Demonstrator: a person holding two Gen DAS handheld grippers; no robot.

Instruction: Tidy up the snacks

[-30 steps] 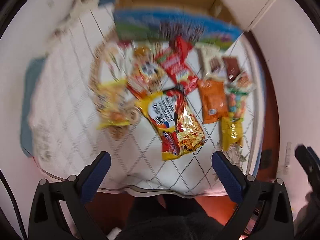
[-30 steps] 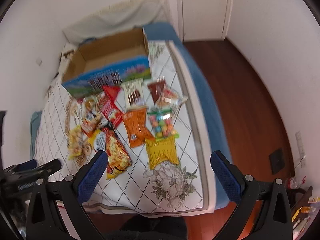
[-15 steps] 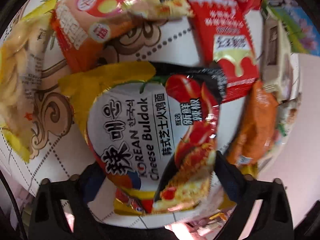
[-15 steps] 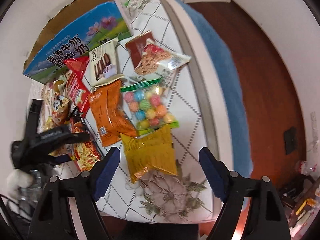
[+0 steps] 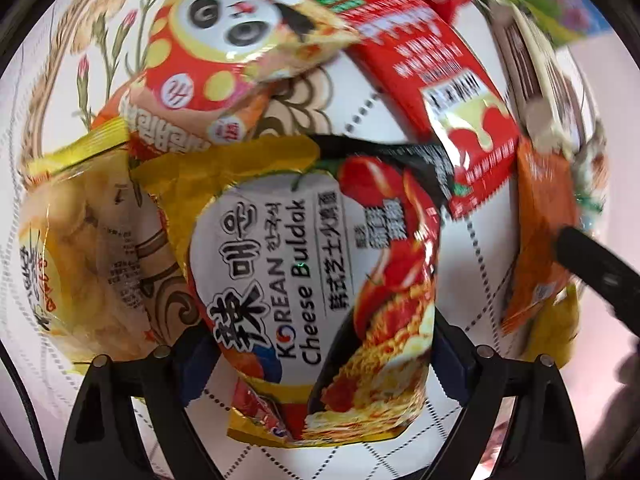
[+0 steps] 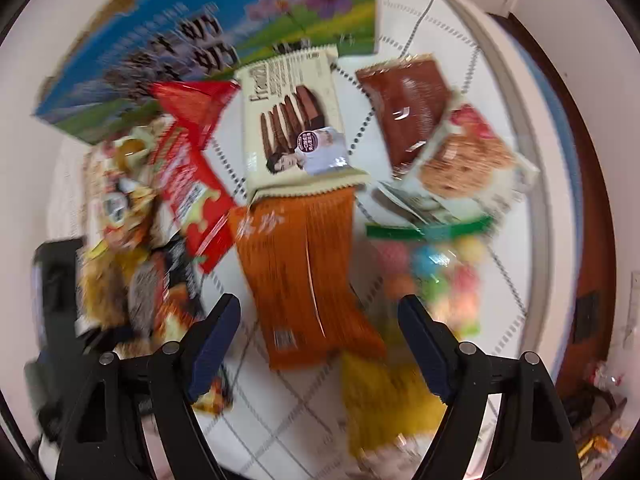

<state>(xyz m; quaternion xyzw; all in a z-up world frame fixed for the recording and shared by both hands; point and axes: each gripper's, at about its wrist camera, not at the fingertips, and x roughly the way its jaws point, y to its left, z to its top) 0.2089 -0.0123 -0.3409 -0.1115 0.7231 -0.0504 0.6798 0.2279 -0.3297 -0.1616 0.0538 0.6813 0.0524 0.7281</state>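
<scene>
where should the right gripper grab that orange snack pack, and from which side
Take the orange pack across its narrow width at the near end, coming straight down from above. It lies flat and lengthwise toward the right gripper, whose open fingers already straddle it. The far end is tucked under the cream wafer pack, so lift the near end first.

Both tools share one build. The left gripper (image 5: 320, 364) has matte black plastic arms along the bottom of the frame, each with a triangular cut-out and two round silver screw heads on top, ending in dark navy ribbed pads (image 5: 196, 364). The right gripper (image 6: 320, 344) shows the same black frame, silver screws and navy pads (image 6: 216, 332), in the lower part of its frame. A thin black cable curves along the lower left edge of the left wrist view
</scene>
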